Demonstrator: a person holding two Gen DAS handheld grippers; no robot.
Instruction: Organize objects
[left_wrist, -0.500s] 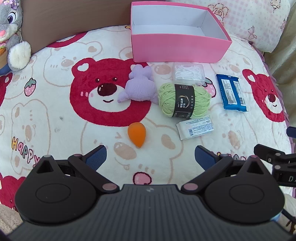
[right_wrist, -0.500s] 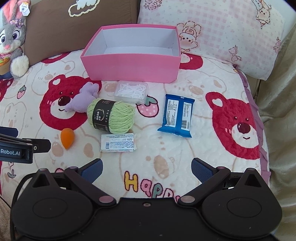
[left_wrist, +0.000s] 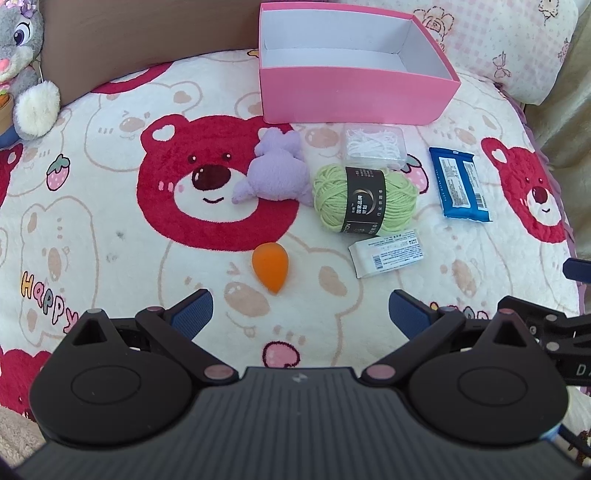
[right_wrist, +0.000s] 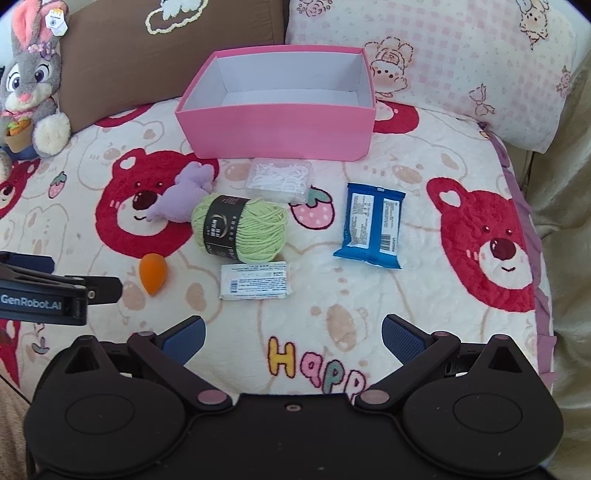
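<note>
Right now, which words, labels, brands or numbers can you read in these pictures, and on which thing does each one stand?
"GenRobot.AI": side of the left hand-held gripper.
"Happ", cut off by the right hand-held gripper: coloured letters on the blanket.
"Happy": blanket, left wrist view.
"D": edge of the right hand-held gripper, rest cut off.
Yarn band: Chinese print, too small to read.
Blue packet, white packet, plush rabbit's tag: print too small.

Plush rabbit (left_wrist: 22, 70) cropped at frame edge
</note>
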